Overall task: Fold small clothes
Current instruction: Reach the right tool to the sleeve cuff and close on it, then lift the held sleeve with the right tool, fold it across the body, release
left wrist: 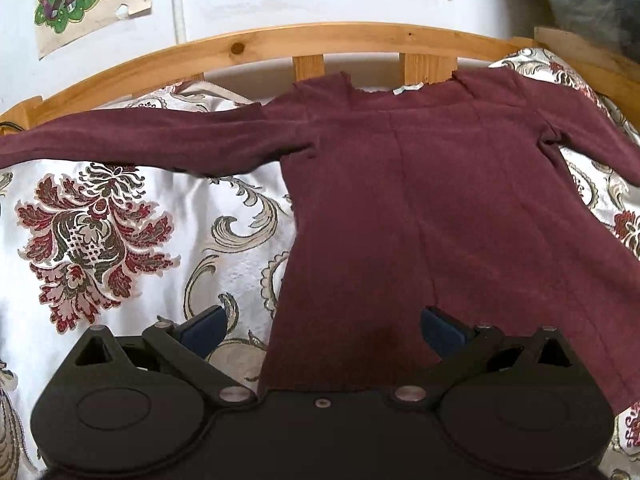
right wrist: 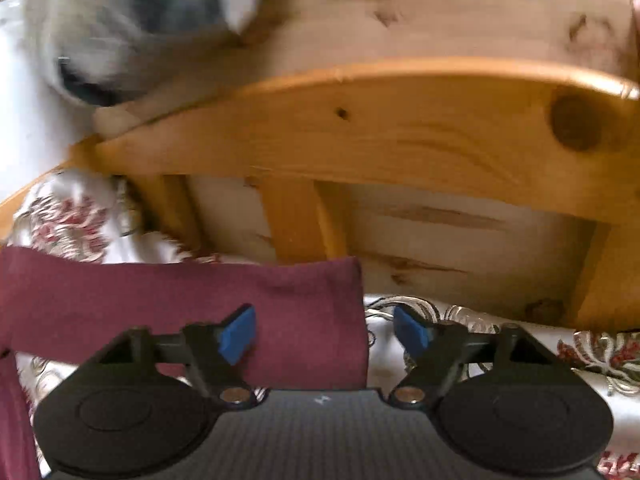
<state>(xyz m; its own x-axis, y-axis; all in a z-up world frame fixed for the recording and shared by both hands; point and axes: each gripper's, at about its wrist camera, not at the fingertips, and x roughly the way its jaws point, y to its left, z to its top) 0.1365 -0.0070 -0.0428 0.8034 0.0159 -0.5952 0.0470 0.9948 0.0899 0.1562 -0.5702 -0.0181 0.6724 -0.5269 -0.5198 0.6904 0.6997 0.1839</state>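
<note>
Left wrist: both hand-held grippers (left wrist: 322, 326) (right wrist: 325, 330) gape over the maroon top (left wrist: 420, 200) on a floral bedspread (left wrist: 120, 240).

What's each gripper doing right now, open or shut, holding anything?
Left gripper: open, empty, at the shirt hem.
Right gripper: open, empty, jaws straddling the sleeve cuff edge.
</note>
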